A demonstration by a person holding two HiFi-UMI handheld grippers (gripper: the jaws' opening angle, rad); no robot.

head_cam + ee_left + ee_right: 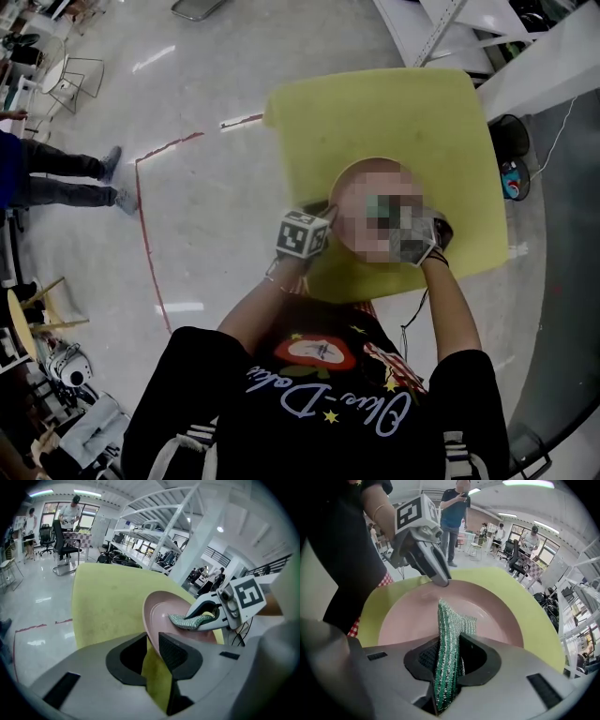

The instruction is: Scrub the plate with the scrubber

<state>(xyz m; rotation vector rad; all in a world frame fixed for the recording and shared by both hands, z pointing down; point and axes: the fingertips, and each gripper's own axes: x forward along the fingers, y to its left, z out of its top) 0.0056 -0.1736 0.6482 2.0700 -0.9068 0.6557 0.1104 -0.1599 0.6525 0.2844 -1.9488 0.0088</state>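
Firmly, left tongs [152,644] pinch the plate [161,613]; right tongs [447,646] clamp the scrubber [450,620].

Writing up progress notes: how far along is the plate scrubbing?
Done: left tool grips the pink plate by its rim, right tool clamps the green scrubber. In hand: scrubber lies on the plate's inner face. Left: the scrubbing itself; no suds or marks show how much is finished.

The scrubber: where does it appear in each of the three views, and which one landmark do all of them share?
Head view: the scrubber is right of centre, a green tint under a blurred patch.
Left gripper view: right of centre, against the pink plate, held by the right gripper.
Right gripper view: bottom centre, upright between the fingers.
Shared landmark: the yellow table.
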